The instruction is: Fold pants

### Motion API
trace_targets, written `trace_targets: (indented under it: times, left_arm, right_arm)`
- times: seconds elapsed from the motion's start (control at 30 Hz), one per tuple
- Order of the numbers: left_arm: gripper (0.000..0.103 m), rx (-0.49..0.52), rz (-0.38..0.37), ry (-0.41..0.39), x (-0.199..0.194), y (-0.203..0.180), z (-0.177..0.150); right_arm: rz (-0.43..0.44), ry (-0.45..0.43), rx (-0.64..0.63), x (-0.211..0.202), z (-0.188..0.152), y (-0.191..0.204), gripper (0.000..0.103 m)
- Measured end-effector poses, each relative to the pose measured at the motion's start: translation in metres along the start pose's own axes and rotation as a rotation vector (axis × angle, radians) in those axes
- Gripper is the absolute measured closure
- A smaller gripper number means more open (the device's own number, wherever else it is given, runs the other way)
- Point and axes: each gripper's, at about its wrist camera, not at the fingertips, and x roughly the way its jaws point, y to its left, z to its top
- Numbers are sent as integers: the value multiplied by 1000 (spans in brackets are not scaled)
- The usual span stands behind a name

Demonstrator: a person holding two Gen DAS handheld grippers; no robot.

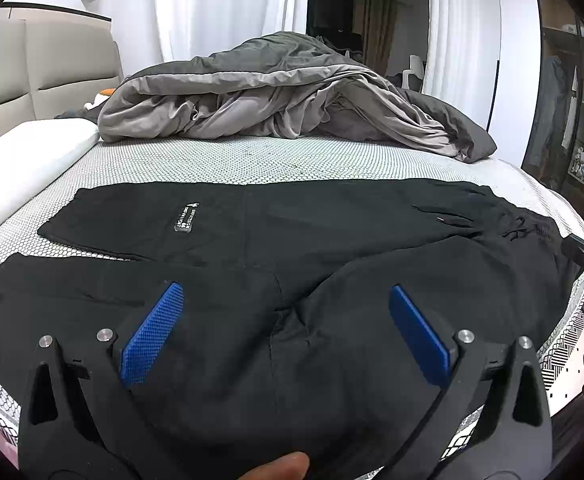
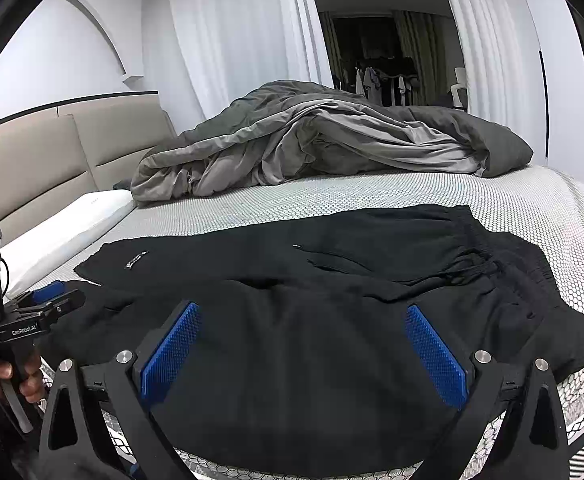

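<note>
Even, soft indoor light in both views, brightest off the white curtains [image 1: 227, 8] at top; no glare, no hard shadows. The black pants [image 2: 312, 320] read nearly detailless, folds barely visible. Strong fisheye bend with dark vignette at all corners; centre sharp, edges slightly smeared.

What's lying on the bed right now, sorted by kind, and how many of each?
Black pants: 1, spread flat across the near side of the mattress
Grey duvet: 1, bunched up at the far side
White pillow: 1, by the headboard
Small orange and white item: 1, behind the duvet, too hidden to identify
Total: 4
</note>
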Motion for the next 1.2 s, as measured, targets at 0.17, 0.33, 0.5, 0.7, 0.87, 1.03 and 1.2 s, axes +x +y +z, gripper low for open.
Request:
trace_targets:
  times: [0.17, 0.33, 0.5, 0.7, 0.87, 1.03, 1.2]
  left_arm:
    - [1, -2, -5, -4, -1, 3, 3]
    - [1, 4, 1, -7, -1, 0, 1]
    - [1, 5, 1, -8, -1, -1, 1]
    - [1, -1, 2, -14, -2, -3, 1]
    - [1, 5, 3, -10, -1, -4, 1]
    - [1, 2, 3, -11, -1, -3, 1]
    - [1, 6, 4, -11, -1, -4, 1]
  right_arm:
    - [-4, 13, -10, 3, -2, 1, 0]
    - [-12, 14, -22, 5, -3, 2, 0]
    - [-22, 21, -30, 6, -2, 3, 0]
    - [-29, 20, -46, 7, -2, 5, 0]
    - [-30, 21, -50, 7, -2, 6, 0]
    - [-31, 21, -51, 6, -2, 6, 0]
    - [-32, 19, -52, 6, -3, 6, 0]
